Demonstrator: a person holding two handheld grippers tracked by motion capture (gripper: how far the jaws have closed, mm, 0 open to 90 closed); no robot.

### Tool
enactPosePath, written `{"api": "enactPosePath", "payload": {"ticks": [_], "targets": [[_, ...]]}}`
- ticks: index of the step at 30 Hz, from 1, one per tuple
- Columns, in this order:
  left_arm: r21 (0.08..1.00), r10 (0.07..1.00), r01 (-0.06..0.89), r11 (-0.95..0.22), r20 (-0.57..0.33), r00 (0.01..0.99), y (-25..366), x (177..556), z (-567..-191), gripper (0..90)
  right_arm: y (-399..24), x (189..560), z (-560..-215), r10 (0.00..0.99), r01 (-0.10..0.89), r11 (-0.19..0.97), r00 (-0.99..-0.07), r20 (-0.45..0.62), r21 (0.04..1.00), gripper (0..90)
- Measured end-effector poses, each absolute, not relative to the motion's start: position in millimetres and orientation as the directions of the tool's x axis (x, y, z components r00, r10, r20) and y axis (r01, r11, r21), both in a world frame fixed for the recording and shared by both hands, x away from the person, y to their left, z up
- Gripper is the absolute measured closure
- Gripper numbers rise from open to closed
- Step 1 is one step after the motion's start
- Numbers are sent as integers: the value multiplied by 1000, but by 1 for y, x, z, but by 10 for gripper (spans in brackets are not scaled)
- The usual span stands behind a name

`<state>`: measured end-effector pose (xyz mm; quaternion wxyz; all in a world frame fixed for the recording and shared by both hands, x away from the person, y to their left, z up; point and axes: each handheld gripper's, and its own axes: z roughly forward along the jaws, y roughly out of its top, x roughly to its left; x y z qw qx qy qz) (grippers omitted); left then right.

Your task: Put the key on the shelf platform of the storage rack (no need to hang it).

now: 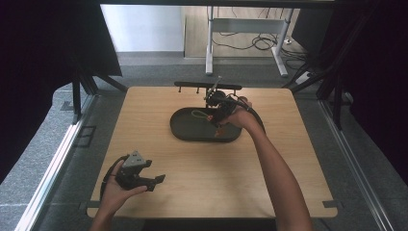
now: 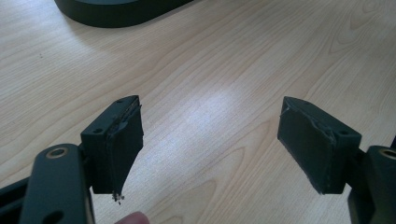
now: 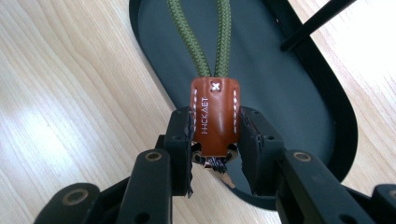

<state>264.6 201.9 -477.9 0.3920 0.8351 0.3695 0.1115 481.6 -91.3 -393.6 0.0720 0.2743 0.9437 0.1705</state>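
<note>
A person works at a wooden tabletop [image 1: 202,178] with a hand-held gripper in each hand. The right gripper [image 3: 215,140] is clamped on a brown leather tab [image 3: 215,116], stitched in white, from which a loop of olive-green cord [image 3: 201,37] runs away over a dark oval tray [image 3: 299,88]. In the high view this gripper [image 1: 217,120] is over the right part of the tray [image 1: 185,134], near the far middle of the tabletop, with a black rack [image 1: 207,86] just behind it.

The left gripper [image 1: 154,182] rests near the front left corner, well apart from the tray; in its own view its jaws stand wide apart with nothing between them, bare wood beneath.

The step in hand looks like carrying the tab and cord by that grip. To do it well, the pads should stay square on the tab's flat sides — the hold sits low on the leather, so a twist could let it slip. Move gently so the hanging loop does not catch the tray's rim or the rack.
</note>
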Motion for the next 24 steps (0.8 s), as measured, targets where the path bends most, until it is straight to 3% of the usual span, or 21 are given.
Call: {"api": "enactPosePath", "payload": {"ticks": [24], "targets": [[739, 709, 539, -405, -119, 695, 208, 267, -480, 227, -88, 519, -424, 581, 534, 770, -813, -37, 349, 669]]}}
